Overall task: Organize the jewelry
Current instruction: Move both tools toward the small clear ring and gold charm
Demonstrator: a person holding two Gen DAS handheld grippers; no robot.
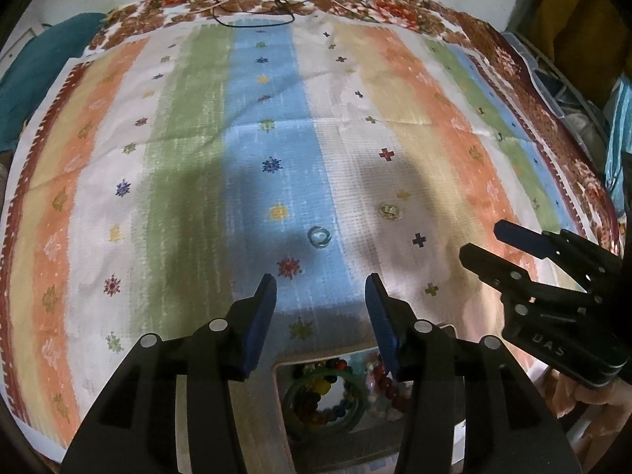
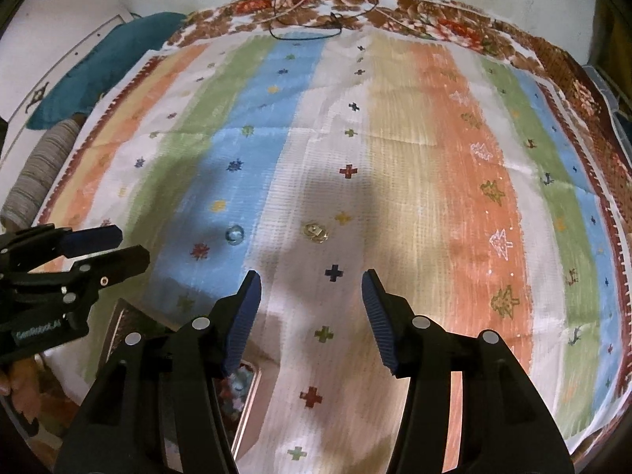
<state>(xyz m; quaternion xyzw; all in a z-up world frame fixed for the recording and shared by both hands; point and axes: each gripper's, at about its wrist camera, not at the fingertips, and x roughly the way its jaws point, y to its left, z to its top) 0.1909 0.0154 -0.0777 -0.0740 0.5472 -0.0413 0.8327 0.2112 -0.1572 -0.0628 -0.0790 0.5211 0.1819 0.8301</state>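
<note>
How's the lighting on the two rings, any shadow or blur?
Left wrist view: the clear ring sits in a dark shadow on the blue stripe; the gold ring is slightly soft. Right wrist view: both lie in shadow, cloth streaked by blur, edges bowed by fisheye.

left wrist: above striped cloth (image 1: pixel 197 126), facing forward | right wrist: alongside | shared: cloth

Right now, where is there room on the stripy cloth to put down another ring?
Most of the cloth lies bare. The wide orange stripe right of the gold piece is free, so is the far half beyond the clear ring. It is crowded at the near edge, where the box of beads sits under the left gripper, and the right gripper is alongside.
</note>
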